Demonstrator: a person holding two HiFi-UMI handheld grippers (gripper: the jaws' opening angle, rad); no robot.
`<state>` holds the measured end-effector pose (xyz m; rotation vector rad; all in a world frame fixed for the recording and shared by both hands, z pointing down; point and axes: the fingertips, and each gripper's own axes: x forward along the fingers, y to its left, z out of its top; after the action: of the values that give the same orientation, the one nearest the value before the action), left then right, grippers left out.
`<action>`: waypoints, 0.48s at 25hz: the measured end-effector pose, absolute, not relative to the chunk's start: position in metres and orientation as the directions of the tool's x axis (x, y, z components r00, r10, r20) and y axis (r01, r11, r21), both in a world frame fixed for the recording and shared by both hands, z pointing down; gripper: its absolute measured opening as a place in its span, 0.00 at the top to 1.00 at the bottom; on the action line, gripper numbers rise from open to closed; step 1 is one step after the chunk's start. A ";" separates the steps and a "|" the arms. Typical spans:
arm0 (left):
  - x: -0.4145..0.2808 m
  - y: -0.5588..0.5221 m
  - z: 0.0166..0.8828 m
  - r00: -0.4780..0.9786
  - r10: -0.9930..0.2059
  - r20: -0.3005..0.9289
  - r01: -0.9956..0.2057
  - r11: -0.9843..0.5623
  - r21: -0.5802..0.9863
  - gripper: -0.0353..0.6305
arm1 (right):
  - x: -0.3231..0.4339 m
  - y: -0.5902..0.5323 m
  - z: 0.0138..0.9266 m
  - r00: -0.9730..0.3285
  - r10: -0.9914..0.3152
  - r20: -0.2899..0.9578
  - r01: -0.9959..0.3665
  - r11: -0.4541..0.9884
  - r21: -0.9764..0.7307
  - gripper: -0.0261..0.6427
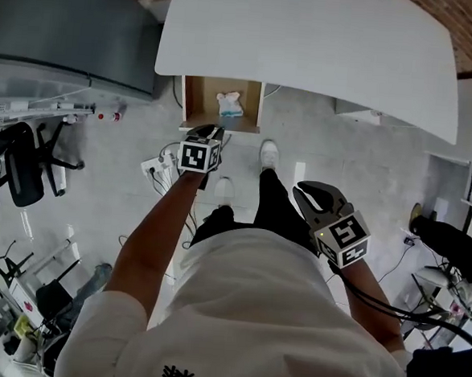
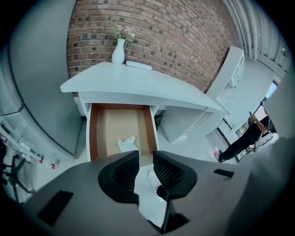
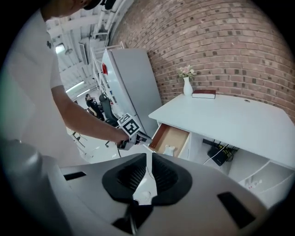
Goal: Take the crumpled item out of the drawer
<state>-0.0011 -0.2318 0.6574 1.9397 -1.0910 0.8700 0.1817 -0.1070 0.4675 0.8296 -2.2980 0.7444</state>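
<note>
One open drawer (image 1: pixel 183 99) holds one crumpled item (image 1: pixel 230 103). Left gripper (image 2: pixel 145 159) slightly spread, empty; right gripper (image 3: pixel 148 159) pressed together, empty.

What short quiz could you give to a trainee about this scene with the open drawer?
1. True or false: the crumpled white item lies inside the open drawer.
2. Which tool is nearer to the drawer? A: left tool. B: right tool.
3. What is between the jaws of the left tool?
Key: 1 true. 2 A. 3 nothing; its jaws stand apart and empty.
</note>
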 end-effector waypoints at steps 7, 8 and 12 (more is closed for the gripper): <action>0.022 -0.301 0.730 0.381 -0.360 0.852 -0.917 -0.260 0.301 0.81 | 0.215 -0.180 0.515 -0.672 -0.295 0.679 -0.652 0.672 -0.353 0.87; 0.024 -0.306 0.742 0.374 -0.354 0.857 -0.922 -0.245 0.302 0.81 | 0.219 -0.183 0.522 -0.673 -0.273 0.687 -0.644 0.674 -0.362 0.87; 0.020 -0.329 0.791 0.326 -0.321 0.889 -0.941 -0.197 0.274 0.81 | 0.226 -0.205 0.550 -0.671 -0.213 0.711 -0.630 0.668 -0.395 0.87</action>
<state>0.0195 -0.3288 0.7912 1.7096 -1.1422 0.8830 0.2256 -0.2049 0.5495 0.6473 -2.2437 0.8507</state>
